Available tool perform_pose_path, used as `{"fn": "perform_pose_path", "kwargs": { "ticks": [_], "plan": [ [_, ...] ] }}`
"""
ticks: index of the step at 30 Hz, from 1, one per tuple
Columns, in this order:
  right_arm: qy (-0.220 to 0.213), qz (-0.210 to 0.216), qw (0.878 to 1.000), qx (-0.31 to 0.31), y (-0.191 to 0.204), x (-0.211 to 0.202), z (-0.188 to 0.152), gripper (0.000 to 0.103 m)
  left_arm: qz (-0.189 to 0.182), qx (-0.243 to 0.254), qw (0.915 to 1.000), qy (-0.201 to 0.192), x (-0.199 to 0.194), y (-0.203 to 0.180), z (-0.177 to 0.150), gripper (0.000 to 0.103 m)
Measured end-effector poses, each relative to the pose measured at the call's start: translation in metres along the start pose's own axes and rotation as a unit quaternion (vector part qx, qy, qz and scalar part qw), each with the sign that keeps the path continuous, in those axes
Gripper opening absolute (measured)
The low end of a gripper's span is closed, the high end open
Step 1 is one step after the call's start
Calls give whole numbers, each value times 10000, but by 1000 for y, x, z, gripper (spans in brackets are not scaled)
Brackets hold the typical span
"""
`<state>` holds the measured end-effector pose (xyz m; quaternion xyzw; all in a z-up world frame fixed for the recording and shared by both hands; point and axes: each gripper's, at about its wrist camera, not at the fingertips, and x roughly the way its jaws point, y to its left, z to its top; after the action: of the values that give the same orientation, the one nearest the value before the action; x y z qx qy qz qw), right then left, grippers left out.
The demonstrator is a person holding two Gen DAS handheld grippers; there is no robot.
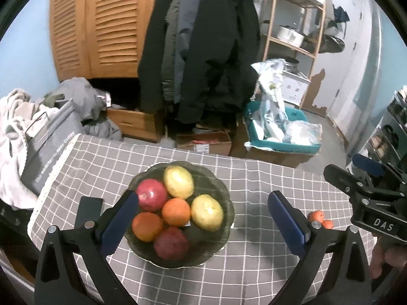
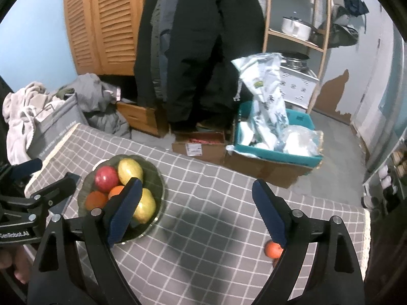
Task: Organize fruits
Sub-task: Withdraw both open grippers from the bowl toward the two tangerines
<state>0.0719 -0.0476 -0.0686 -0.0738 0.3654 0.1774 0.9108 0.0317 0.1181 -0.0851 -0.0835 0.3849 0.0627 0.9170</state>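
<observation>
Nearest both cameras, the left gripper and the right gripper are standing wide apart and carrying nothing; no fruit is sitting between either pair of blue pads. Just beyond them, on the checked tablecloth, the dark glass bowl is holding six fruits: two red ones, two oranges and two yellow ones. That part of the sorting is judged as largely finished. Toward the cloth's right edge, well apart from the bowl, two small tangerines are lying loose, so at least these are apparently awaiting collection. From the right wrist, one tangerine is showing and the second is mostly hiding behind the right finger. Farther back, hanging coats and a wooden shelf are blurring; whether more fruit is lying beyond the frame cannot be told.
</observation>
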Motion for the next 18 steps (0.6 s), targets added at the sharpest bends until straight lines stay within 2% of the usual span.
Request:
{"fn": "perform_pose_path", "kwargs": {
  "ticks": [10, 18],
  "plan": [
    [-158, -283, 9991, 264, -41, -33, -14, 88, -223, 273, 9994, 12, 0, -39, 0, 102],
    [-149, -481, 9976, 475, -73, -43, -27, 88, -440, 546, 9975, 126, 9, -77, 0, 102]
  ]
}}
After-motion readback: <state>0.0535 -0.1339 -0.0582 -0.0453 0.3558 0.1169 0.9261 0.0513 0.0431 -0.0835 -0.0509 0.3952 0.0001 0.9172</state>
